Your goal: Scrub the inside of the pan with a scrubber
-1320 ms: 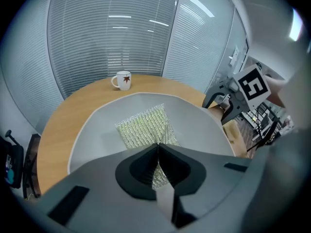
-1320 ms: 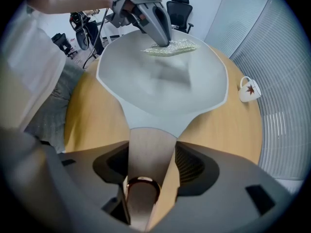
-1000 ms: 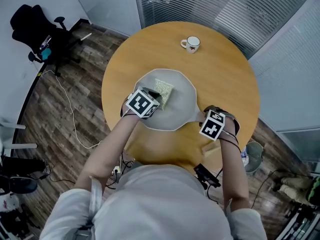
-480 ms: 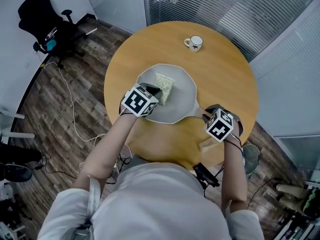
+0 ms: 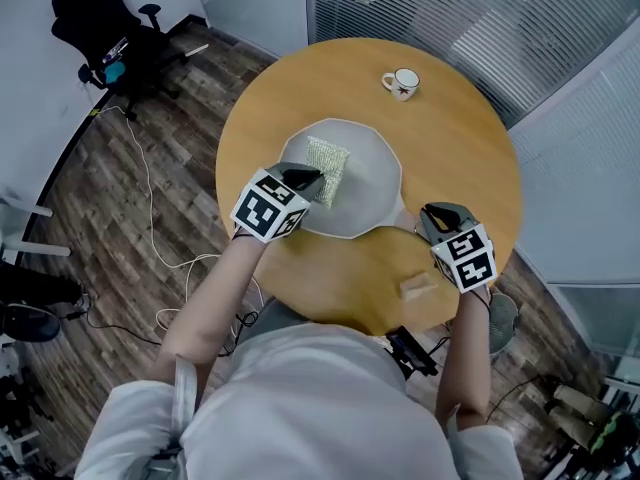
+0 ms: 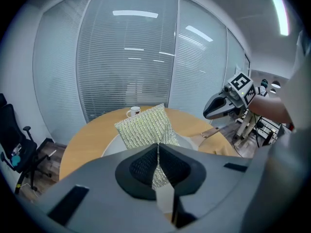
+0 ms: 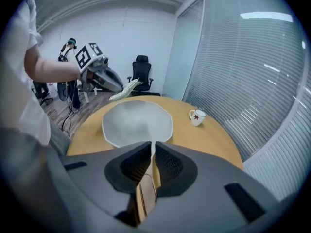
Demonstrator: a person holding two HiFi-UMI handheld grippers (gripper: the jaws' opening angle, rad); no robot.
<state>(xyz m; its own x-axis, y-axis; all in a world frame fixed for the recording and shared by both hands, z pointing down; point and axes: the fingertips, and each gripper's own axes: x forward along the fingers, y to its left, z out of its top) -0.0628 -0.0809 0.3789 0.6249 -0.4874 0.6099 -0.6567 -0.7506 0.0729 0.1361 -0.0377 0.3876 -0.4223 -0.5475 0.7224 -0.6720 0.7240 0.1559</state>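
Your head camera looks steeply down on the round tabletop from above. Each gripper view peers along its own jaws, low and close; all three share the pan and mug.

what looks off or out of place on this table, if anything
Nothing stands out: the pan sits flat on the table, the mug is upright, and the scrubber is pinched in the left gripper.
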